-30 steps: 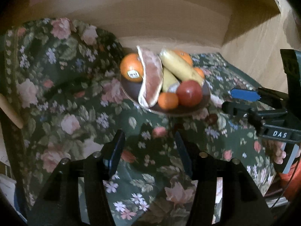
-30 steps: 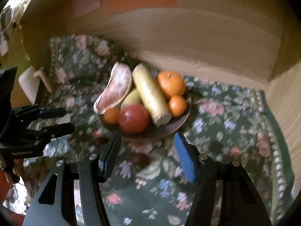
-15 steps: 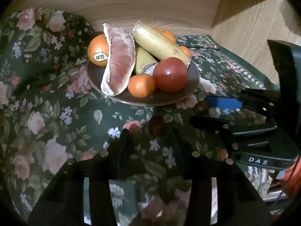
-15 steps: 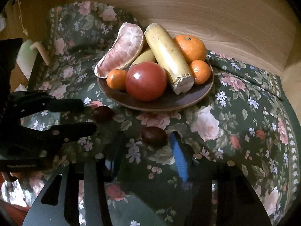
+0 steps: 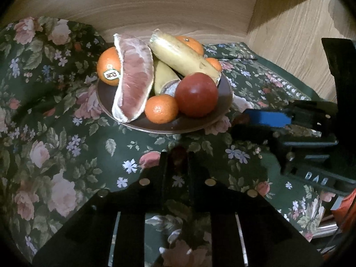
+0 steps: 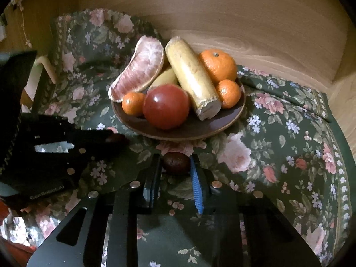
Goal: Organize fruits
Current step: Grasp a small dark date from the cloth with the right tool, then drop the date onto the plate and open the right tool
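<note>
A brown plate (image 5: 224, 102) (image 6: 200, 129) on a flowered cloth holds a pomelo wedge (image 5: 133, 82), bananas (image 5: 182, 57), oranges, mandarins and a red apple (image 5: 197, 94) (image 6: 165, 105). Two small dark brown fruits lie on the cloth in front of the plate. My left gripper (image 5: 177, 158) is shut on one dark fruit (image 5: 177, 153), which also shows in the right wrist view (image 6: 114, 138). My right gripper (image 6: 175, 166) is shut on the other dark fruit (image 6: 175, 162), which peeks out at its tip in the left wrist view (image 5: 241, 119).
A wooden wall (image 6: 255, 22) curves close behind the plate. The flowered cloth (image 6: 289, 155) spreads to the right and bunches up at the left (image 5: 44, 55). A pale handle (image 6: 47, 69) sticks out at the far left.
Both grippers have moved forward toward the plate and closed, each onto one of the two dark fruits lying on the cloth.
</note>
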Available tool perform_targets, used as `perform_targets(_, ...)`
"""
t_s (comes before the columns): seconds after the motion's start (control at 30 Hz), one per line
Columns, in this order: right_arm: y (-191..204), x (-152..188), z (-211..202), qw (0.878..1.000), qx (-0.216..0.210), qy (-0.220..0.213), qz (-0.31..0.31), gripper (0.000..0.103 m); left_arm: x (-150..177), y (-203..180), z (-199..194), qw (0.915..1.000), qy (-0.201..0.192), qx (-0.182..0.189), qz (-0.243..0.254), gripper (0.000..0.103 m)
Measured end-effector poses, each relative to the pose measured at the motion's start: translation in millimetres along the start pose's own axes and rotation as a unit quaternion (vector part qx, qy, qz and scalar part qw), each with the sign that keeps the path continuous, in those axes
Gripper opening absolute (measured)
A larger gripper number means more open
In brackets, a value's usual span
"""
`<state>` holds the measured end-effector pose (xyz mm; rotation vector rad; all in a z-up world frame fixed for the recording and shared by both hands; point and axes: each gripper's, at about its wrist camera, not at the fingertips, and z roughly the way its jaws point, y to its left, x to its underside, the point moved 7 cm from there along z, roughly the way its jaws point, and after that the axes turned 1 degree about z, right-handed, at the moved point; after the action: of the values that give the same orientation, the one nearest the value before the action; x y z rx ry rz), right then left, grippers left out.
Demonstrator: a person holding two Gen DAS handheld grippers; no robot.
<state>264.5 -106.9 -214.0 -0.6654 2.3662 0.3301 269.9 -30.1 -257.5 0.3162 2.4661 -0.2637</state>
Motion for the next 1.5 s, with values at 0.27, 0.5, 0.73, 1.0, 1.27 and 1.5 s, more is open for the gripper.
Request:
perform_targets(0.27, -2.7, -25.9, -22.2, 0.999, 0.004, -0.042, 0.002, 0.024, -17.8, 27.8, -32.8, 0.9988, -0.041, -0.015, -0.021, 0.015)
perform_targets(0.5, 3.0, -48.2, -22.5, 0.998, 0.004, -0.059, -0.015, 0.024, -40.8, 49.1, -43.9, 0.9972, -0.064, -0.028, -0.026, 0.015)
perform_targets(0.73, 10.3, -67.1, -1.6, 0.998, -0.002, -0.049, -0.033, 0.024, -55.7, 64.0, -25.8, 0.9969, -0.062, -0.037, -0.029, 0.015)
perform_targets(1.0, 12.2, -69.8, 23.7, 0.999, 0.001, -0.024, -0.048, 0.024, -62.9, 75.4, 3.7, 0.9979, -0.040, -0.036, -0.035, 0.015)
perform_targets(1.27, 15.5, -70.5, 28.3, 0.998, 0.002, -0.023, -0.060, 0.025, -62.4, 79.7, 15.3, 0.9983, -0.027, -0.038, -0.036, 0.021)
perform_targets(1.5, 17.8, -70.2, 22.9, 0.998, -0.005, -0.027, -0.056, 0.042, -59.2, 79.5, 5.5, 0.9971, -0.036, -0.055, -0.038, 0.031)
